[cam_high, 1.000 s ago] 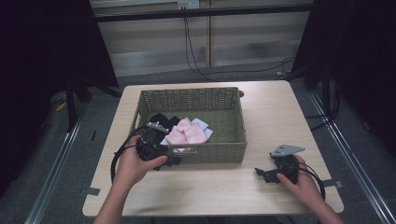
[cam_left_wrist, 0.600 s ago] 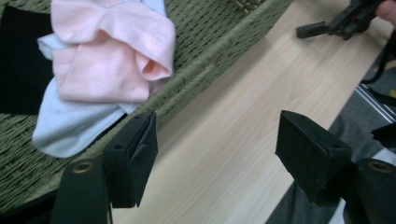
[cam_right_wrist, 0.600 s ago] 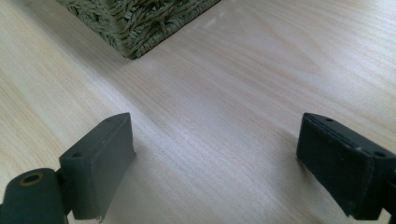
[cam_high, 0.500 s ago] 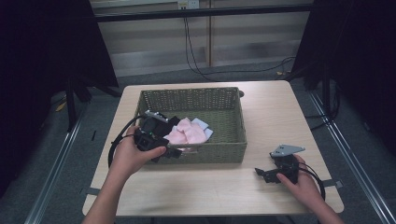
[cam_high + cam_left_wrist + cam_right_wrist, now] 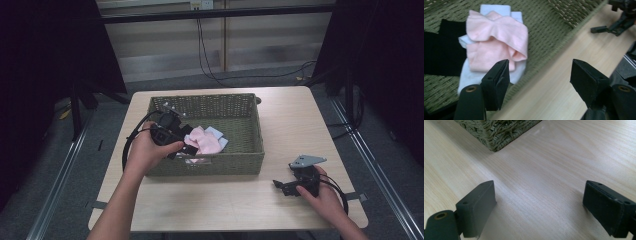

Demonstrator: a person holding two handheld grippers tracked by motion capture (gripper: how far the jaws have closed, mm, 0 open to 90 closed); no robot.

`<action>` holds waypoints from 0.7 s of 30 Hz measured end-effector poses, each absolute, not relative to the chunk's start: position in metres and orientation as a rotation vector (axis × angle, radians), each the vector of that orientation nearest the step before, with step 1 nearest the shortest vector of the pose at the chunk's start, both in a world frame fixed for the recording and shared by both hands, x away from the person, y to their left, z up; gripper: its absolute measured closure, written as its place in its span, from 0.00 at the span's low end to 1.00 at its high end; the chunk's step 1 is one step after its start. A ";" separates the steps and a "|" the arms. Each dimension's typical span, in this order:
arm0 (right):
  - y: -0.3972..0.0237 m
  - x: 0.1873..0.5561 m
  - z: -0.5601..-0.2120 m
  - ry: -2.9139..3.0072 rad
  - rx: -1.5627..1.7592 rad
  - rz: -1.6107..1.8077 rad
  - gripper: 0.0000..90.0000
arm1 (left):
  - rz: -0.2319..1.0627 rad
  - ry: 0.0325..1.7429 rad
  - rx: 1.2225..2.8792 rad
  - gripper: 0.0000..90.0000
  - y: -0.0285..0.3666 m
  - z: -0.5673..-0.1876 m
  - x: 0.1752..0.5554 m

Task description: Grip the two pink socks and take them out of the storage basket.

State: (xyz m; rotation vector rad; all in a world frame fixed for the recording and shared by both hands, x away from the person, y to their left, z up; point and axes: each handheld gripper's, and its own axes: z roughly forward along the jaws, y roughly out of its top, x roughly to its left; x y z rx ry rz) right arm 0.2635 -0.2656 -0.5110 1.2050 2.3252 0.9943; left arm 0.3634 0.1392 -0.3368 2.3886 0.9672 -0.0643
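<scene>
Basket [image 5: 210,167]: olive-green woven wicker, braided rim. Contents: pale pink cloth [image 5: 496,37] on top; light blue-white cloth [image 5: 495,10] beneath it; black cloth [image 5: 441,50] alongside. Worktop [image 5: 300,120]: light wood with fine straight grain. Left tongs [image 5: 539,82]: black jaws, brass-coloured screws at their bases. Right tongs [image 5: 539,207]: black; grey plate [image 5: 307,160] on top. Floor [image 5: 65,165]: grey, with metal rails.

One woven green basket [image 5: 207,168] on one light wooden table [image 5: 290,125]. Inside the basket: one pink folded cloth [image 5: 496,40], one pale blue-white cloth [image 5: 495,10] under it, one black cloth [image 5: 441,50] beside them. Two handheld grippers: left gripper [image 5: 189,147], right gripper [image 5: 279,186]. Two hands, one per gripper.
</scene>
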 end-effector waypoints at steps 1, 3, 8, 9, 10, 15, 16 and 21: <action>-0.266 0.263 -0.511 2.326 1.209 0.993 0.12 | -0.068 0.977 2.387 0.35 0.139 -0.337 0.366; -0.266 0.263 -0.511 2.326 1.209 0.993 0.12 | -0.064 0.989 2.381 0.36 0.138 -0.338 0.370; -0.266 0.264 -0.511 2.325 1.203 0.994 0.12 | -0.050 1.019 2.384 0.37 0.134 -0.340 0.382; -0.266 0.264 -0.511 2.325 1.199 0.995 0.12 | -0.051 1.028 2.387 0.37 0.133 -0.341 0.383; -0.266 0.264 -0.511 2.325 1.203 0.994 0.12 | -0.049 1.029 2.391 0.37 0.132 -0.342 0.386; -0.266 0.264 -0.511 2.324 1.206 0.994 0.12 | -0.049 1.052 2.390 0.39 0.127 -0.348 0.395; -0.266 0.264 -0.511 2.324 1.205 0.994 0.12 | -0.051 1.060 2.390 0.39 0.126 -0.350 0.397; -0.266 0.264 -0.511 2.324 1.205 0.994 0.12 | -0.040 1.097 2.386 0.40 0.125 -0.358 0.406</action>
